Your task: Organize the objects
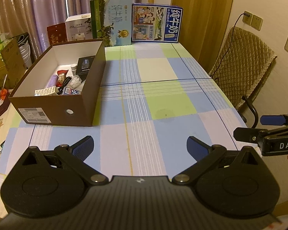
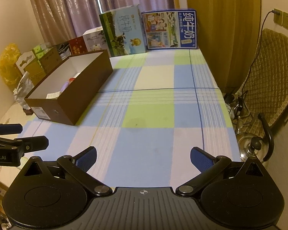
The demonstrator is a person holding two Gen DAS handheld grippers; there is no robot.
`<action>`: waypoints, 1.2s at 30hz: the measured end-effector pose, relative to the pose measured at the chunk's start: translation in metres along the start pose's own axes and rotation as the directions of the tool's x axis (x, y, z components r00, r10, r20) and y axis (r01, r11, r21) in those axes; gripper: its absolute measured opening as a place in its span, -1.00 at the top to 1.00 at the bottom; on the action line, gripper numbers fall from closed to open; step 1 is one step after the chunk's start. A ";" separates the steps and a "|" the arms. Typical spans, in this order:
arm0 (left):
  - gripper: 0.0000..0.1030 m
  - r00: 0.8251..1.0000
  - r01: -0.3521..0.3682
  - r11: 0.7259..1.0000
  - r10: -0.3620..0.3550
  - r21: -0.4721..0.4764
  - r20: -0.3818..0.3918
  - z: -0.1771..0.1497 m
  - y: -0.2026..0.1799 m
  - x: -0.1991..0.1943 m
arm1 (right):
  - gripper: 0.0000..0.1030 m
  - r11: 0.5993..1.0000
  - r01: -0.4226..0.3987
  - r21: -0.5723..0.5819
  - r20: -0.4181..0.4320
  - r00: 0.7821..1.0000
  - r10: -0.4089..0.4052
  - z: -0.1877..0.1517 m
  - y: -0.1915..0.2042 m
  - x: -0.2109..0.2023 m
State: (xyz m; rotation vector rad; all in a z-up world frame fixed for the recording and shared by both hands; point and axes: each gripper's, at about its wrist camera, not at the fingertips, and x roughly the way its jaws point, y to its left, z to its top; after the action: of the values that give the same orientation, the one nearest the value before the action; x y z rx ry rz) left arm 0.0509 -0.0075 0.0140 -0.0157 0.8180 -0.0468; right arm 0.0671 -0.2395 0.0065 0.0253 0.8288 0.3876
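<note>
Brown cardboard box (image 1: 53, 88) lies ahead and to the left of both grippers, its long side running away from them, small items heaped inside. Left gripper (image 1: 140, 149) is nearer the box than right gripper (image 2: 143, 158); both gape wide, holding nothing, over bare checked tablecloth (image 1: 159, 99).

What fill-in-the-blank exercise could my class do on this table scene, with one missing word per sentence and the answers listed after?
1. The small items lie inside the brown ____ box.
2. Both the left gripper and the right gripper have their fingers ____.
3. Two milk cartons stand at the table's ____ end.
4. The checked tablecloth between the grippers holds ____ objects.

Answers: cardboard; open; far; no
</note>
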 end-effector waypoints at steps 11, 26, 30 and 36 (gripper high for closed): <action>-0.97 1.000 -0.002 1.000 0.002 0.001 0.000 0.001 0.000 -0.001 | -0.96 1.000 -0.001 0.000 0.002 1.000 0.001 0.000 0.000 0.000; -0.97 1.000 0.002 1.000 -0.002 0.002 -0.002 0.002 -0.004 0.000 | -0.96 1.000 -0.002 0.000 -0.001 1.000 0.002 0.002 0.000 0.001; -0.97 1.000 0.001 1.000 -0.001 0.001 -0.005 0.003 -0.006 0.002 | -0.96 1.000 -0.003 -0.001 -0.002 1.000 0.003 0.003 -0.001 0.001; -0.97 1.000 0.001 1.000 -0.001 0.000 -0.004 0.004 -0.006 0.004 | -0.96 1.000 -0.006 -0.002 -0.003 1.000 0.006 0.005 -0.002 0.002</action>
State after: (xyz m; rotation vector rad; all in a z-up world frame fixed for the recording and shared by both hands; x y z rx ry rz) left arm 0.0563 -0.0138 0.0140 -0.0161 0.8217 -0.0473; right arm 0.0725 -0.2399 0.0078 0.0258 0.8318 0.3944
